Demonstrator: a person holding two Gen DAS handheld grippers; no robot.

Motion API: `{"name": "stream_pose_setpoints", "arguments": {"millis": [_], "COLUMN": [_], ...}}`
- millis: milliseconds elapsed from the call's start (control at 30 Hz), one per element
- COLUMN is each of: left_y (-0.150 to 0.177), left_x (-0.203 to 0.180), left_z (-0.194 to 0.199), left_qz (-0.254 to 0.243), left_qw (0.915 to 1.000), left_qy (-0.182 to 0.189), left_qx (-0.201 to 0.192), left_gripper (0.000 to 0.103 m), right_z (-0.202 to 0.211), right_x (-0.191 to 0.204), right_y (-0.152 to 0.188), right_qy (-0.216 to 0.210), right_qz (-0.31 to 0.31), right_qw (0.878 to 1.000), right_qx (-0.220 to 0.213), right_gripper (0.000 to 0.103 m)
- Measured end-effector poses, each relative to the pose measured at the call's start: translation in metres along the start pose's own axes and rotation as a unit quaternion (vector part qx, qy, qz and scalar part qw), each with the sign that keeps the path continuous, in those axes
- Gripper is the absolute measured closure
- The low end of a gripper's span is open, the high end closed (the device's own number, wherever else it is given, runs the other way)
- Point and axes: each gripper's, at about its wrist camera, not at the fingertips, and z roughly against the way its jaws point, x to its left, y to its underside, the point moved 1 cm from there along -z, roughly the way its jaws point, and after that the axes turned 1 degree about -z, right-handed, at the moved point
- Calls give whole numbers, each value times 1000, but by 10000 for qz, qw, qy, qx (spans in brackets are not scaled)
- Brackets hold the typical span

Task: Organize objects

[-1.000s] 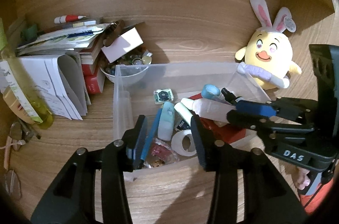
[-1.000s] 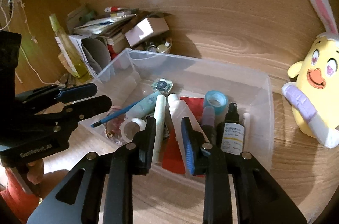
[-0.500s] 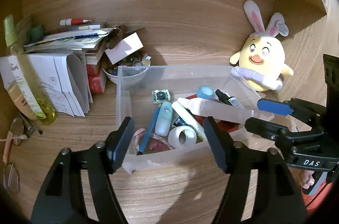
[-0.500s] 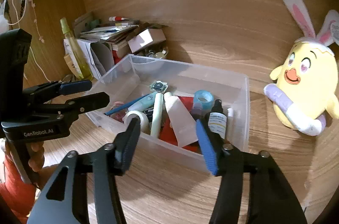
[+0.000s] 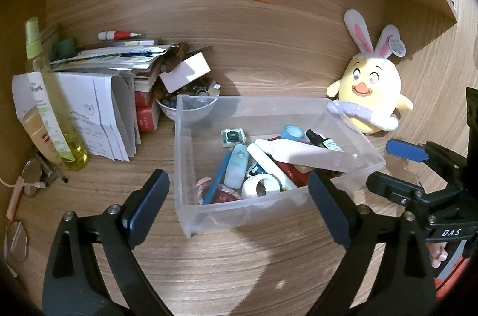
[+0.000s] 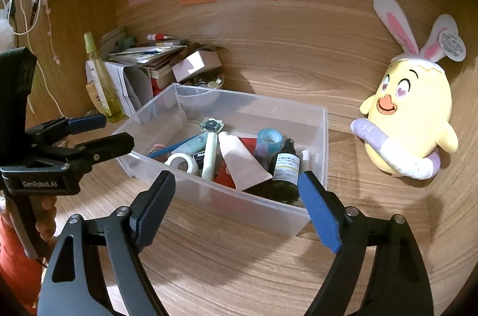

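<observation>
With my left gripper (image 5: 236,196) and right gripper (image 6: 236,208) both spread wide and empty just short of the clear plastic bin (image 6: 298,211), I risk shoving it into the chick plush (image 6: 409,119) beside it.

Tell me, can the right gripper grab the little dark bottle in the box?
Probably yes. The right gripper is open and empty, the clear box has no lid, and the dark bottle lies at the near end with nothing covering it.
</observation>
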Motion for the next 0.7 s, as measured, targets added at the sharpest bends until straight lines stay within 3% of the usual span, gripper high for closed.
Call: {"name": "stream_pose_setpoints", "arguments": {"millis": [700], "left_y": [18], "left_x": [0], "left_z": [7], "left_qz": [-115], "left_qw": [9999], "left_qy": [-57], "left_qx": [5], "left_gripper": [7], "right_z": [6], "right_x": [4], "right_y": [17], "right_qy": [45], "right_qz": [-2], "right_qw": [10000], "right_qx": [-37], "right_gripper": [20]}}
